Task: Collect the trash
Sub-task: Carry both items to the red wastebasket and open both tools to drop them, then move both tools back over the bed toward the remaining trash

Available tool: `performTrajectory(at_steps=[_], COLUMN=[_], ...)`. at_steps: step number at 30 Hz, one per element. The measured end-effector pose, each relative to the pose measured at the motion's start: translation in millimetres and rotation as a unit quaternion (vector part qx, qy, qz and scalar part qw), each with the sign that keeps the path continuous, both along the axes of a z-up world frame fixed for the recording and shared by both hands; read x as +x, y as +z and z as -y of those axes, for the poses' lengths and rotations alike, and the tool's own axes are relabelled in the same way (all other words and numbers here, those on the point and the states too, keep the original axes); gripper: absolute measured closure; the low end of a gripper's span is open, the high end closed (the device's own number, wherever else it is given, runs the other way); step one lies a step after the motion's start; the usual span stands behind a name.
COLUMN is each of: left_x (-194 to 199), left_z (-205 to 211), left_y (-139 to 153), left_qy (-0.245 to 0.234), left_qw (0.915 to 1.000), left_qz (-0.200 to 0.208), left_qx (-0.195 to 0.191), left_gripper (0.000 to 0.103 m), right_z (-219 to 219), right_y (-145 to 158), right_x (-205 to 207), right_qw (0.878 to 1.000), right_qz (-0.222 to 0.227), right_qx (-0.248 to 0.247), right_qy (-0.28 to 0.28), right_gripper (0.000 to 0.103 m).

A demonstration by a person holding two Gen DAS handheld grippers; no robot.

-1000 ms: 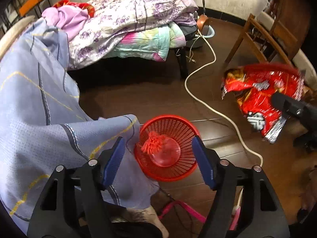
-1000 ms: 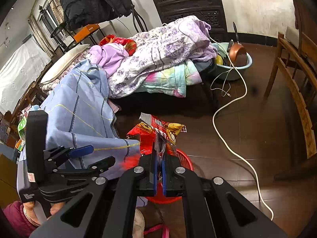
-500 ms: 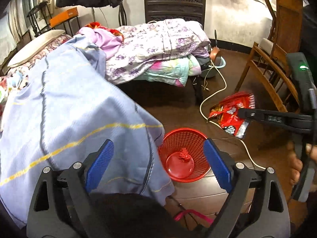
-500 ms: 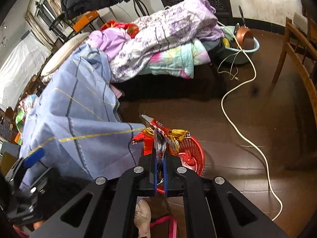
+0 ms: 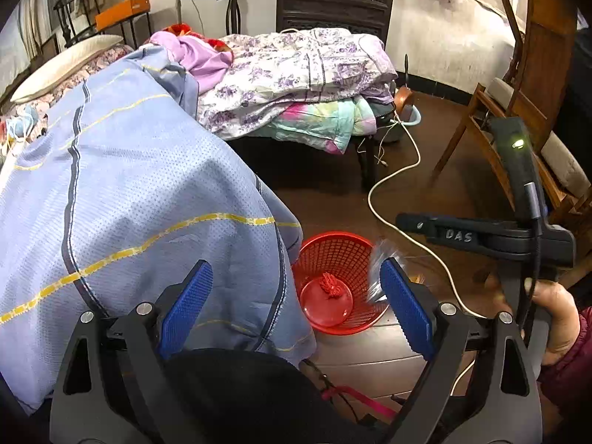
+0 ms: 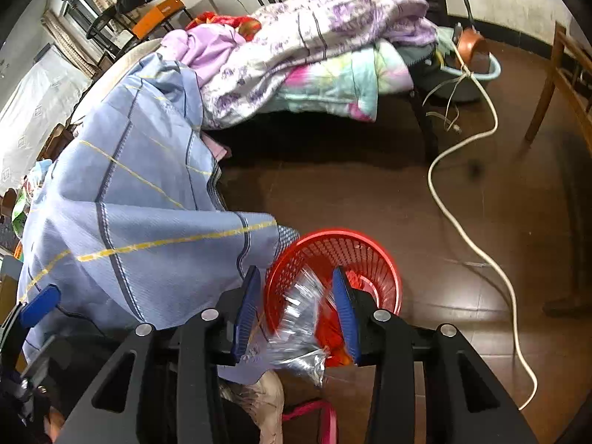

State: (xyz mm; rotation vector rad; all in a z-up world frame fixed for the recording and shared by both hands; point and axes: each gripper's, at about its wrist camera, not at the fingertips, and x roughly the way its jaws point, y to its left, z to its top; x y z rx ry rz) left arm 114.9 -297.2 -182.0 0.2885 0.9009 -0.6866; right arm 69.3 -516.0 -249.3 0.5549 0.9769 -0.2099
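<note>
A red mesh basket [image 5: 335, 248] [image 6: 370, 255] stands on the dark floor beside the bed. A small red knotted scrap [image 5: 329, 290] lies on its bottom. My right gripper [image 6: 296, 275] hangs just over the basket's near rim, and its jaws are opening. Between them a crinkled red and silver snack bag [image 6: 299, 318] is blurred and slipping down loose, with neither pad pressing on it. In the left wrist view the same bag [image 5: 377, 273] is a silvery blur at the basket's right rim. My left gripper [image 5: 296, 270] is open wide with nothing in it, above the basket and the sheet.
A blue sheet [image 5: 129, 203] with yellow lines drapes off the bed against the basket. A white cable [image 6: 462, 222] snakes across the floor to the right. A wooden chair [image 5: 488, 118] stands at the right, and a blue basin [image 6: 477, 74] by the bed's end. A pink strap [image 6: 325, 414] lies near my feet.
The right gripper came down over the basket and its jaws parted, letting go of the snack bag. The left gripper pulled back and up and opened wider.
</note>
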Motion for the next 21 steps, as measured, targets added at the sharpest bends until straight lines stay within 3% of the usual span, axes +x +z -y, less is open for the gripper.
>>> performTrajectory(at_steps=[6, 12, 16, 21], left_x=[2.2, -5.0, -14.6, -17.2], left_z=[0.7, -4.3, -16.2, -45.5], left_y=[-1.1, 8.7, 22.3, 49.9], left_qy=[0.004, 0.023, 0.037, 0.071], left_qw=[1.0000, 0.9992, 0.9978, 0.9946], left_qz=[-0.003, 0.030, 0.053, 0.074], left_qx=[-0.001, 0.014, 0.014, -0.013], left_gripper=[0.014, 0.014, 0.014, 0.014], right_z=[0.3, -6.5, -21.6, -48.2], right_y=[34.3, 68.6, 93.8, 129.9], right_x=[-11.4, -23.0, -29.9, -38.1], right_qw=[0.999, 0.997, 0.994, 0.987], right_qz=[0.040, 0.075, 0.098, 0.134], right_qx=[-0.017, -0.032, -0.049, -0.080], right_qy=[-0.006, -0.001, 0.013, 0.032], right_gripper=[0.062, 0.060, 0.056, 0.047])
